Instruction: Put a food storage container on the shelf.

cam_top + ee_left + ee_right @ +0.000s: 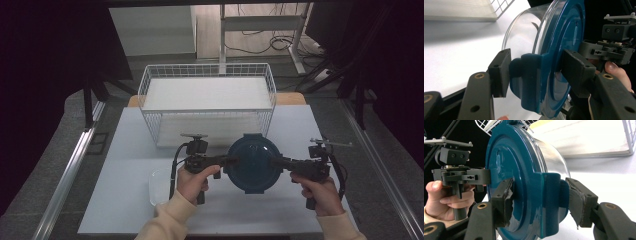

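A round clear container [524, 32] with a dark blue clip-on lid [252, 162] hangs between my two grippers, above the white table [125, 165]. My left gripper [227, 161] is shut on the lid's left side latch [531, 80]. One pad [500, 72] presses the latch from the underside and the other [574, 70] lies on the lid's top. My right gripper [277, 161] is shut on the opposite latch [551, 202], with its worn pads [505, 200] clamped on both sides. In the right gripper view the lid [509, 152] faces left and the left gripper [486, 176] shows beyond it.
A white wire basket [207, 100] with a white board inside stands at the back of the table, just behind the container. A clear shallow dish [160, 186] lies on the table by the person's left wrist. Dark stands flank the table.
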Available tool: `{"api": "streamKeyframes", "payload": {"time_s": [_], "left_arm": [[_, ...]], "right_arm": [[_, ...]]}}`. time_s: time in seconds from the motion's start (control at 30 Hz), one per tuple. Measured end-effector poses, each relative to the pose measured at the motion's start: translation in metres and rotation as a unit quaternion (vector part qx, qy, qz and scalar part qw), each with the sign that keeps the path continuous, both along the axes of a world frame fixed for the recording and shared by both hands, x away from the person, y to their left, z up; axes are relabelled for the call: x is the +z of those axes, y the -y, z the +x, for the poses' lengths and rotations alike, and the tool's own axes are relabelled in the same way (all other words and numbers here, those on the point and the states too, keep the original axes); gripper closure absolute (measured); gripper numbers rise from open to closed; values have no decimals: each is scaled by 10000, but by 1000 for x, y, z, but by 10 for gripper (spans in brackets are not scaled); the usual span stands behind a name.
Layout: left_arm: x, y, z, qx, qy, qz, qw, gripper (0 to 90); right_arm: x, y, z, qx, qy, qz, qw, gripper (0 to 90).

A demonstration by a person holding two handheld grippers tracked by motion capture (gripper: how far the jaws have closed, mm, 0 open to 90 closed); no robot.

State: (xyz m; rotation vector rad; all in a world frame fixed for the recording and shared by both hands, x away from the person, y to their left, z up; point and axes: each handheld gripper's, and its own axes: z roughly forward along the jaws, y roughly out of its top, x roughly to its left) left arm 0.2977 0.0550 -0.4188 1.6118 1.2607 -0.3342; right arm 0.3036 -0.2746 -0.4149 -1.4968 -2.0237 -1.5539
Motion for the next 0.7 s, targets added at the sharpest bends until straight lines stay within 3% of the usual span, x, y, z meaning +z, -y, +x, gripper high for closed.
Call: {"api": "streamKeyframes", "payload": {"time_s": [0.17,0.43,0.7], "left_arm": [[3,-3,1,32,-2,-6,10000,423],[15,-9,2,59,46,-26,10000,422],[28,-19,5,126,66,-27,9999,422]], "right_arm": [[1,-4,3,35,-13,3,10000,420],[15,-9,6,70,117,-44,9999,420],[28,-19,14,170,99,-61,9998,420]]}}
